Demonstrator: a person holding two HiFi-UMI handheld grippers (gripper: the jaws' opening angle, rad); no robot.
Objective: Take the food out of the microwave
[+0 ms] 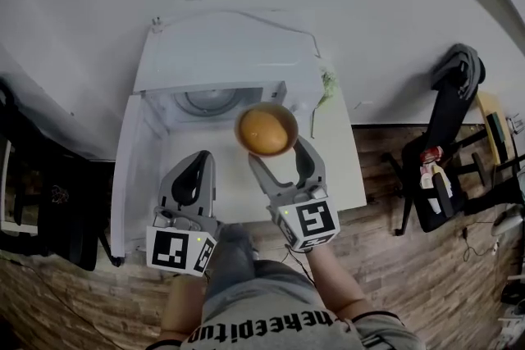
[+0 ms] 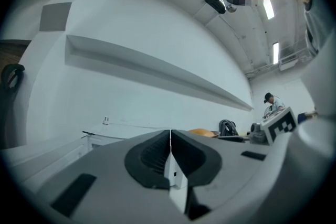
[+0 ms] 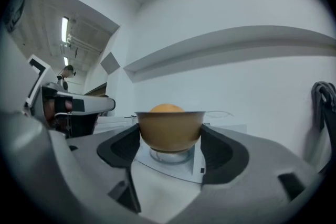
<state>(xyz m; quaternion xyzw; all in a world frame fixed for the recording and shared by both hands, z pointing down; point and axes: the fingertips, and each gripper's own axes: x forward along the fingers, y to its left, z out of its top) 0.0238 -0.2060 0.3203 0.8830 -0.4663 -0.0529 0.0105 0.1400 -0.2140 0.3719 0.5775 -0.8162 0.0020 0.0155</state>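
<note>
The brown round bowl [image 3: 170, 126] is smooth with a soft gloss; whether it is ceramic or plastic I cannot tell. The orange round food [image 3: 167, 108] in it looks matt. The left claw [image 2: 170, 136] and the right claw [image 3: 170, 132] are of grey matt plastic, with black ribbed pads [image 2: 152, 157]. The white box-shaped microwave [image 1: 221, 53] has a smooth shell. The brown floor [image 1: 426, 275] looks like grainy, matt wood.

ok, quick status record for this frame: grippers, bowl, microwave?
right gripper: jaws shut on bowl
bowl contents: round orange food
bowl position: held up at the mouth of the microwave
door: open, at the left of the head view
left gripper: jaws shut, empty
</note>
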